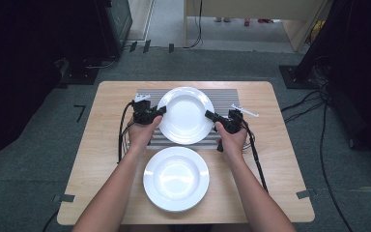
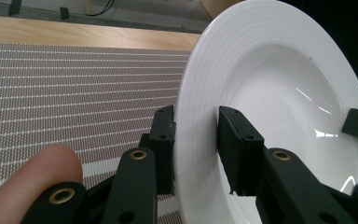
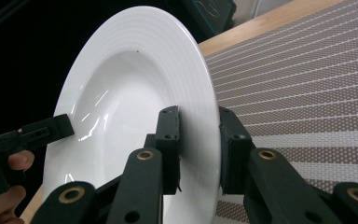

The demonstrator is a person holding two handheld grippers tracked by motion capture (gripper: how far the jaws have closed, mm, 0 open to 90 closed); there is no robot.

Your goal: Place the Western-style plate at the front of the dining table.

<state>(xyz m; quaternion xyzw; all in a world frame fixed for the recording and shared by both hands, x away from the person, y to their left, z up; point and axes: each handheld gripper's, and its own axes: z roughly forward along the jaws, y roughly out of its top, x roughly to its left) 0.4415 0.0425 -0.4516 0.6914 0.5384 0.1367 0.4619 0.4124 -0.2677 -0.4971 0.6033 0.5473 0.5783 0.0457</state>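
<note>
A white deep plate hangs over the grey striped placemat, held on both sides. My left gripper is shut on its left rim; in the left gripper view the jaws clamp the ridged rim of the plate. My right gripper is shut on the opposite rim, its jaws pinching the plate. Each gripper view shows the plate tilted above the placemat. A second white plate lies flat on the wooden table near the front edge.
Cables trail from both grippers across the table and down to the grey carpet. Black equipment stands at the far left and right of the floor. A small white piece juts from behind the right gripper. Bare wood lies left and right of the plates.
</note>
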